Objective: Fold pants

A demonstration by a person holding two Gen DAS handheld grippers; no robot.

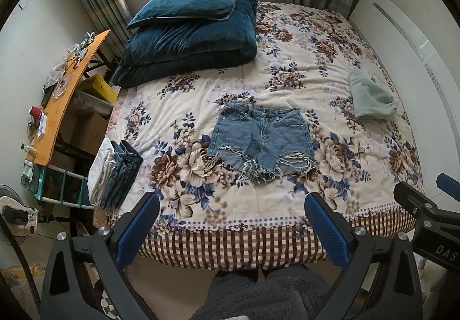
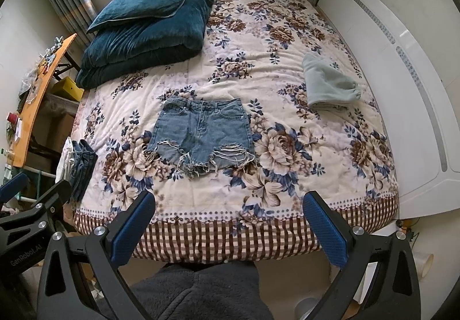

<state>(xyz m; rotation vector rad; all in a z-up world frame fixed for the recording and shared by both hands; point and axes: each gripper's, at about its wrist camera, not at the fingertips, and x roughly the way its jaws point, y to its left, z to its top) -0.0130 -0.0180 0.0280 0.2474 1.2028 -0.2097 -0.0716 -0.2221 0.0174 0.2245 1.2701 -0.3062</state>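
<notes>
Light blue denim shorts [image 1: 260,138] with frayed, ripped hems lie flat and unfolded on the floral bedspread [image 1: 287,84], waistband toward the window. They also show in the right wrist view [image 2: 201,133]. My left gripper [image 1: 233,207] is open and empty, held above the bed's near edge, short of the shorts. My right gripper [image 2: 228,206] is open and empty too, at the same near edge. Each gripper's body shows at the other view's side edge.
A stack of folded jeans and white pants [image 1: 115,173] sits at the bed's left edge. A folded pale green garment [image 1: 371,95] lies at the right. A teal pillow and duvet [image 1: 189,35] fill the far left. An orange side table [image 1: 66,95] stands left of the bed.
</notes>
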